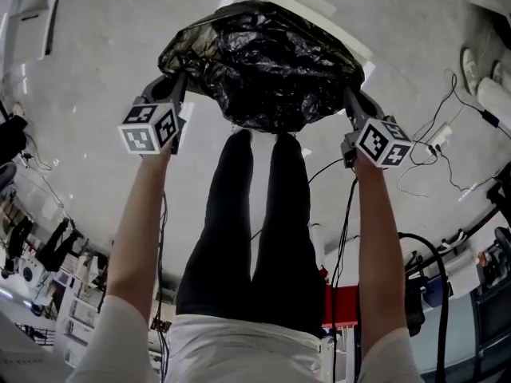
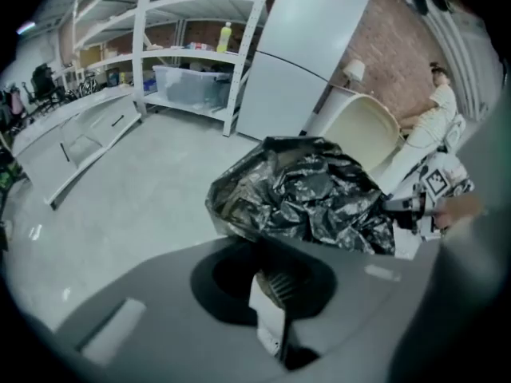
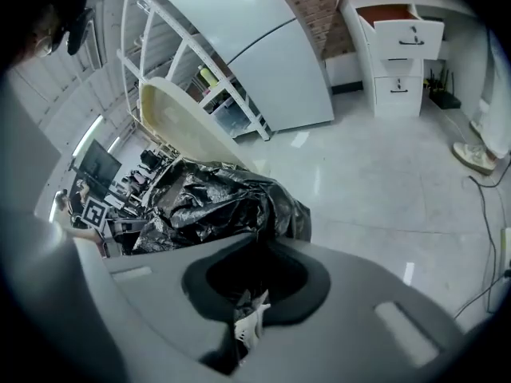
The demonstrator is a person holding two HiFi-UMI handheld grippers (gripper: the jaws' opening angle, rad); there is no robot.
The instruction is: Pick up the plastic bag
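Nearest: the person's bare forearms, reaching forward over dark-trousered legs (image 1: 255,238). Left gripper (image 1: 177,86) at the left edge of the plastic bag (image 1: 263,62), right gripper (image 1: 350,106) at its right edge. In both gripper views the jaws are drawn together with black film running down into them, so I read each as clamped on the bag's rim. The bag is black, crinkled, and bulges between the two tools. Its long axis runs left to right, one end to each gripper, and neither hand is nearer than the other. From each tool the bulk of the bag lies forward and inward, toward the other tool. Just behind and under the bag is a white bin (image 1: 315,6), its cream lid tipped up. I cannot tell whether the bag's bottom sits inside the bin or hangs clear. Judgement: the lift depends on both ends rising evenly, since a lag on one side would tilt the load and strain the film at that clamp. Beyond: grey floor (image 1: 96,158) with loose cables (image 1: 431,146), then a white fridge (image 2: 303,54) and open shelving (image 2: 160,38).
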